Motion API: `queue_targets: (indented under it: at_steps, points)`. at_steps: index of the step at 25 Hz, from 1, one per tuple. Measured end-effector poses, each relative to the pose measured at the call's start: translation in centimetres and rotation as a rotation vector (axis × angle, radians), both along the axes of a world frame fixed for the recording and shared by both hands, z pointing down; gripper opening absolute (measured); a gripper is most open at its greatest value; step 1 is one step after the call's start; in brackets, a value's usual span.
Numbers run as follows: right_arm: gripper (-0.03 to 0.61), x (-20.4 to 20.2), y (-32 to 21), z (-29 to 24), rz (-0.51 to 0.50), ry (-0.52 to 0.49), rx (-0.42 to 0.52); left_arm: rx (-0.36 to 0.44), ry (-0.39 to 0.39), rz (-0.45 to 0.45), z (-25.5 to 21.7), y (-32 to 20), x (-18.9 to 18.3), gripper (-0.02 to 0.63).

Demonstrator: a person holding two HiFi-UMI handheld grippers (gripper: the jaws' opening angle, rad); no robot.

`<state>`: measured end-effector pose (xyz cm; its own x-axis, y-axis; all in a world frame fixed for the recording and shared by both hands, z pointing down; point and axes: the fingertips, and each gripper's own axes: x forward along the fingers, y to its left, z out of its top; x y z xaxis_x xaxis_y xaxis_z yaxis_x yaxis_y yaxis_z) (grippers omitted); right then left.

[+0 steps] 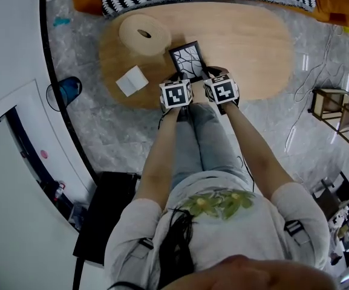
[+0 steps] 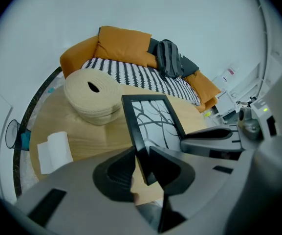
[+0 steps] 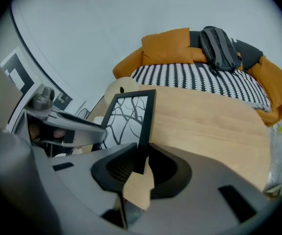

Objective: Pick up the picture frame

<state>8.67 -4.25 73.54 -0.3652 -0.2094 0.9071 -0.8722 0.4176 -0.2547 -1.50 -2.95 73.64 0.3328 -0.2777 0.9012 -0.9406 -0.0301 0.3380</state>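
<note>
Plainly, in the head view the picture frame (image 1: 186,59) is seen over the near edge of the wooden table (image 1: 253,47), held between the left gripper (image 1: 176,83) and the right gripper (image 1: 218,82). The jaws are covered by the marker cubes, and the frame's lower edge is hidden behind them. A woven coil (image 1: 143,34) and a white paper roll (image 1: 132,80) are seen to its left (neither is touched).

In the left gripper view the jaws are shown clamped on one side bar of the frame near its bottom corner. Bare tabletop is visible beneath that corner, so the frame is judged to be off the table.

In the right gripper view the opposite bar is pinched between that gripper's jaws in the same way. The lift is judged to be the step in hand. Next, both grips must be kept firm and raised evenly so that the frame is not twisted. Whether a stand is fitted behind it cannot be made out
</note>
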Motion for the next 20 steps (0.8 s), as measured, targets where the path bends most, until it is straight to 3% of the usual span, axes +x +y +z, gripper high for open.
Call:
queue_targets:
  at_steps: [12,20]
  points:
    - [0.084,-0.6,0.0,-5.2,0.029,-0.044,0.018,0.037,0.032,0.01,-5.3,-0.2,-0.6,0.101]
    - [0.084,-1.0,-0.1,-9.6,0.048,-0.022,0.065,0.078,0.034,0.04,-9.7,-0.6,-1.0,0.101]
